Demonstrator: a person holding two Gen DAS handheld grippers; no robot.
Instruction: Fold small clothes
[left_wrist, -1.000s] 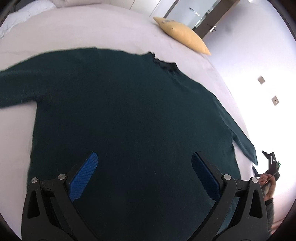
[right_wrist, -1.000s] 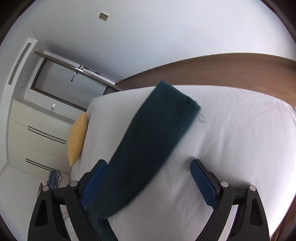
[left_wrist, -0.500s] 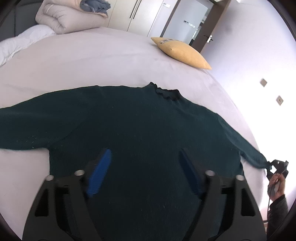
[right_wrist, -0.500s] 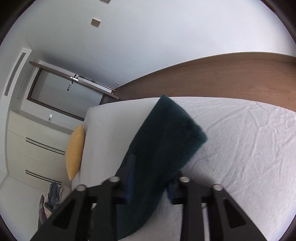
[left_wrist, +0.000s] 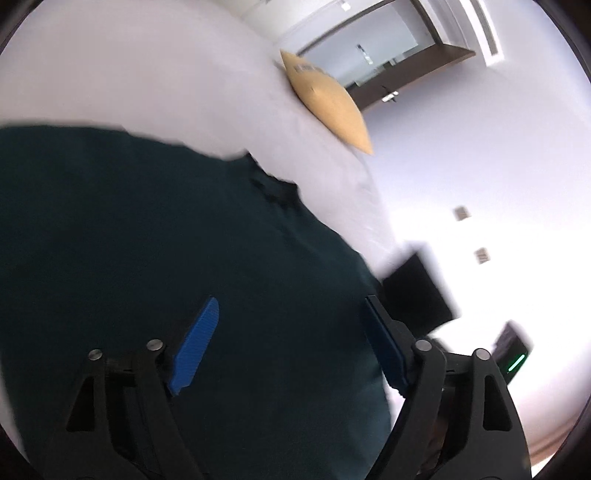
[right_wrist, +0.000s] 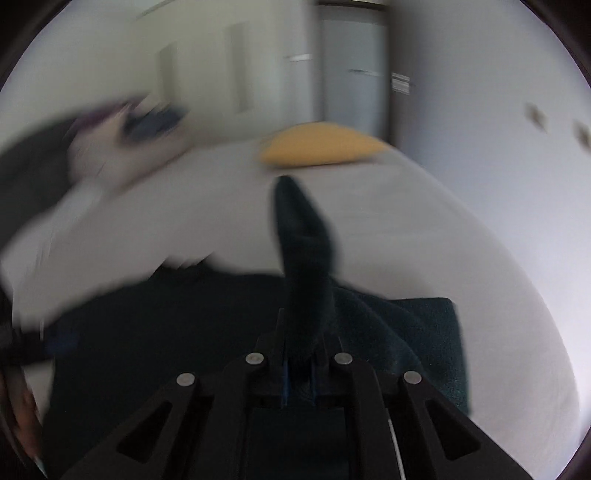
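Dark green knitted sweater (left_wrist: 155, 258) spread on the white bed (left_wrist: 155, 74)

Right gripper (right_wrist: 300, 373) is clamped on the sweater's sleeve end (right_wrist: 304, 251), held up toward the yellow pillow (right_wrist: 321, 149); left gripper (left_wrist: 291, 347) hangs over the sweater's body, jaws apart after just widening, nothing between them.

The sweater (left_wrist: 147, 240) is plain dark green. The bed sheet (left_wrist: 147, 74) is white, the pillow (left_wrist: 328, 99) is yellow, and the fingers (left_wrist: 195, 347) have ribbed blue pads.
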